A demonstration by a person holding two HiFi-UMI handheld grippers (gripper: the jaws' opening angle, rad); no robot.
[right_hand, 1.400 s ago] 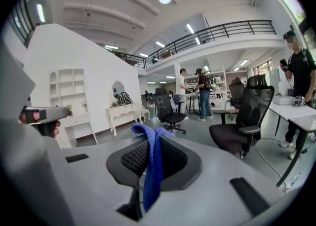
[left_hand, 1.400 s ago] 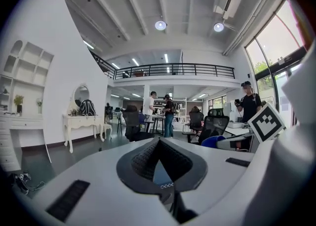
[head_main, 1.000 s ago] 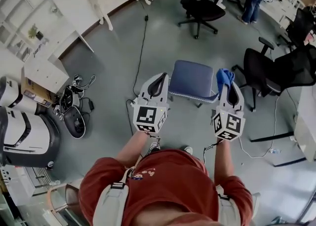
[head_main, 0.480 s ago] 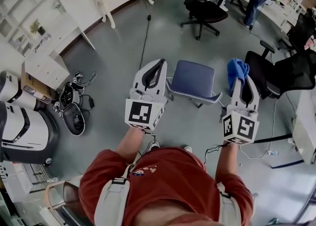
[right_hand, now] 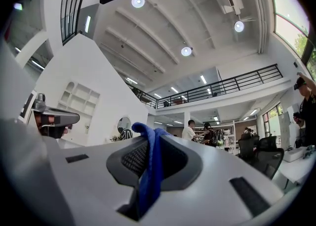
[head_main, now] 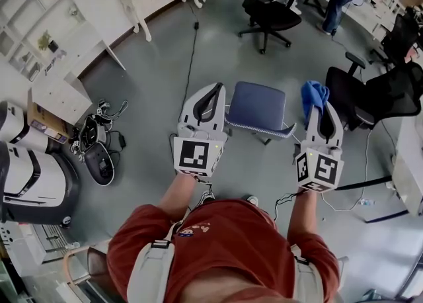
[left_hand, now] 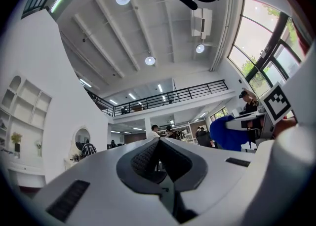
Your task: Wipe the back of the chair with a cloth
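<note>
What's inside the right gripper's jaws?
A blue cloth is pinched in the right gripper, and a bunch of it pokes out past the tips. The part of the cloth deep between the shut jaws is covered.

Head camera sat above the person (head_main: 218,249), facing steeply down, near both the left gripper (head_main: 215,90) and right gripper (head_main: 321,107), with the chair (head_main: 256,106) on the floor (head_main: 165,63) beyond. Each gripper camera rode close behind its own jaws, tilted up at the ceiling (left_hand: 148,20); both took in the same balcony railing (left_hand: 168,97).

Grey floor (head_main: 152,83), white shelves (head_main: 30,10), black office chairs (head_main: 268,7)
</note>
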